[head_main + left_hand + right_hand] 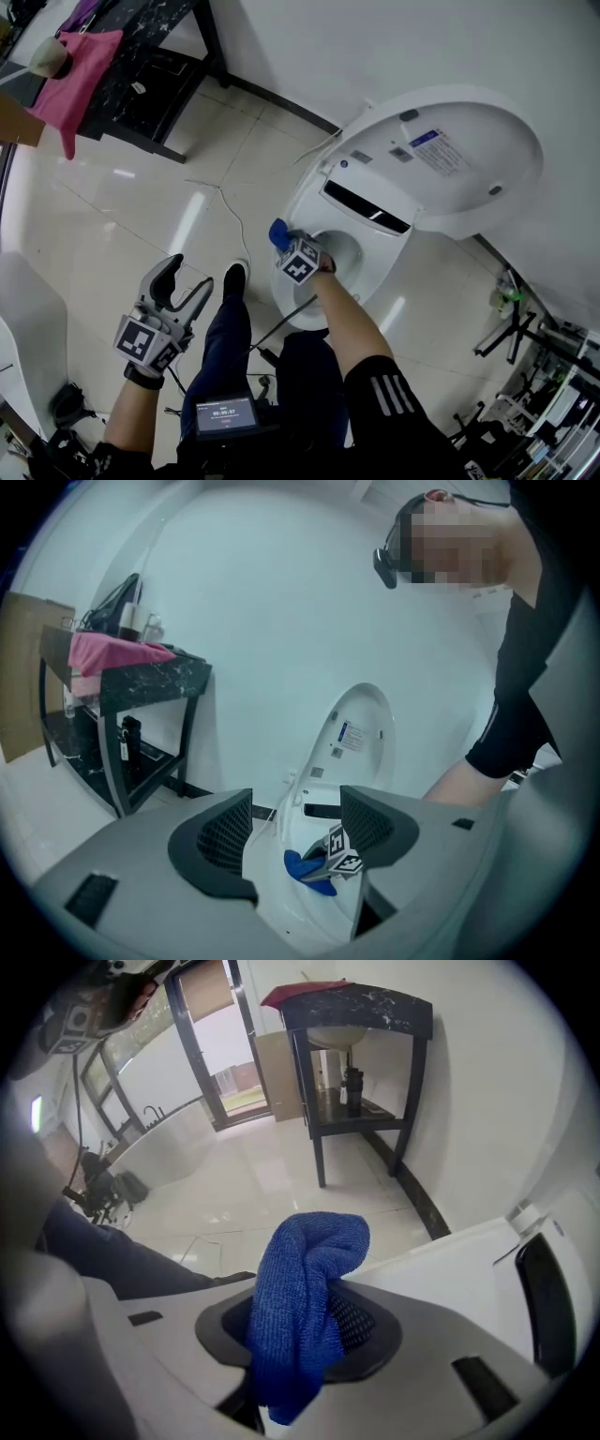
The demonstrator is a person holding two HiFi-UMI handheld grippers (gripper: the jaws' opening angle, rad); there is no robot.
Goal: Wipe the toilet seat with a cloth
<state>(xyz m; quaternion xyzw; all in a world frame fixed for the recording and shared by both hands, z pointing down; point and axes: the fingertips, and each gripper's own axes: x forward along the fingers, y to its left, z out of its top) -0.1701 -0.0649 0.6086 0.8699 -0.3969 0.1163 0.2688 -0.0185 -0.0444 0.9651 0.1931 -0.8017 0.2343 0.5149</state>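
Observation:
A white toilet stands with its lid (459, 155) raised and its seat (389, 258) down around the bowl. My right gripper (289, 246) is shut on a bunched blue cloth (279, 232), which rests against the seat's left rim. In the right gripper view the blue cloth (305, 1302) fills the jaws of that gripper (309, 1335), and the white seat (469, 1260) lies just beyond. My left gripper (185, 284) is open and empty over the floor, left of the person's leg. From the left gripper (295, 832) view, the cloth (305, 866) and toilet (356, 733) show between the jaws.
A black marble-topped stand (141, 66) with a pink cloth (84, 70) stands at the far left against the wall. A thin white cable (230, 211) trails over the tiled floor. A white tub edge (28, 309) lies at the left, and a metal rack (534, 361) at the right.

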